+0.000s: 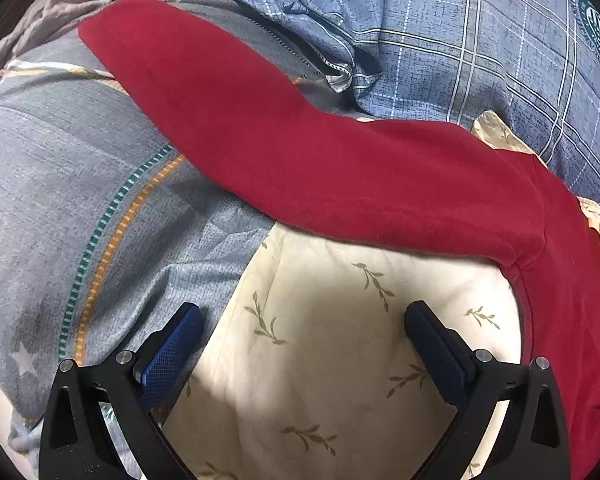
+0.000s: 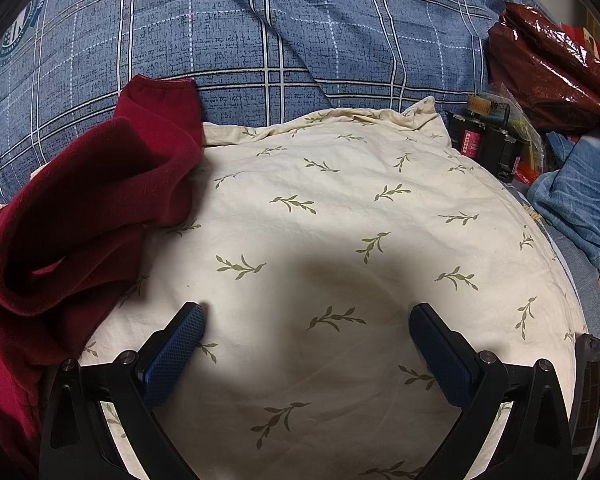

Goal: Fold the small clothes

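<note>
- Jaws of both the left gripper [image 1: 303,322] and the right gripper [image 2: 306,322] spread wide, nothing between them.
- Both pitched steeply downward over the cream leaf-print pillow [image 2: 340,220]; blue fingertips [image 1: 180,332] near the fabric, contact not clear.
- Red long-sleeved top [image 1: 300,168] draped across the pillow and the grey star-print bedding [image 1: 52,184]: one sleeve stretched out flat toward the far left, the other sleeve [image 2: 140,168] bunched at the pillow's left edge.
- Blue plaid quilt [image 2: 300,32] behind.
- Likely soft, light, limp knit; prone to sagging and creasing.
- Best taken at cuff, hem or shoulder seam.
</note>
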Demonstrator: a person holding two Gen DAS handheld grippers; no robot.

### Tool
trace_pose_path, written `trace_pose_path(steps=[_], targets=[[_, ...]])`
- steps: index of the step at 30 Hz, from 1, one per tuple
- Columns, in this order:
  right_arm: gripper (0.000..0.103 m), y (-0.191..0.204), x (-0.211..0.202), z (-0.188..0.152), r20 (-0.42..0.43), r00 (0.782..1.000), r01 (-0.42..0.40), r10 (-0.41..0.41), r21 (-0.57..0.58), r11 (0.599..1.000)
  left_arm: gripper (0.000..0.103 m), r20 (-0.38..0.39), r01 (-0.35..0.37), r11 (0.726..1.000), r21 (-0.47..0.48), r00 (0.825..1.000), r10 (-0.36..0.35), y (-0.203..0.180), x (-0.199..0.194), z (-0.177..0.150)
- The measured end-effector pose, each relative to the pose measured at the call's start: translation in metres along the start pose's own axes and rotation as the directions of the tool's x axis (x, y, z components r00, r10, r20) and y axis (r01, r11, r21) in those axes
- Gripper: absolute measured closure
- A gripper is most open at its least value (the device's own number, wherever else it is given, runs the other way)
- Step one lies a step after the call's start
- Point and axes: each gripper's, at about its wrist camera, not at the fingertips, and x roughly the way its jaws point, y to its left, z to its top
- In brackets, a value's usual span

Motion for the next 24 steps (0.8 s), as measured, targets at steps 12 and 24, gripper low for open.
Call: trace_pose_path(steps=[12, 24], targets=[[0.0, 0.037, -0.125, -0.046, 0.001, 0.978, -0.207, 0.209, -0.138, 0.969, 0.008, 0.12, 0.018, 0.984, 0.175, 0.992, -0.039, -0.03, -0.06, -0.036], [0.0, 0.187, -0.149, -0.058, 0.013, 0.934, -0.345, 0.356, -0.222, 0.912, 0.011, 0.185, 0.057, 0.961, 0.271, 0.977, -0.11, -0.042, -0.111, -0.056]])
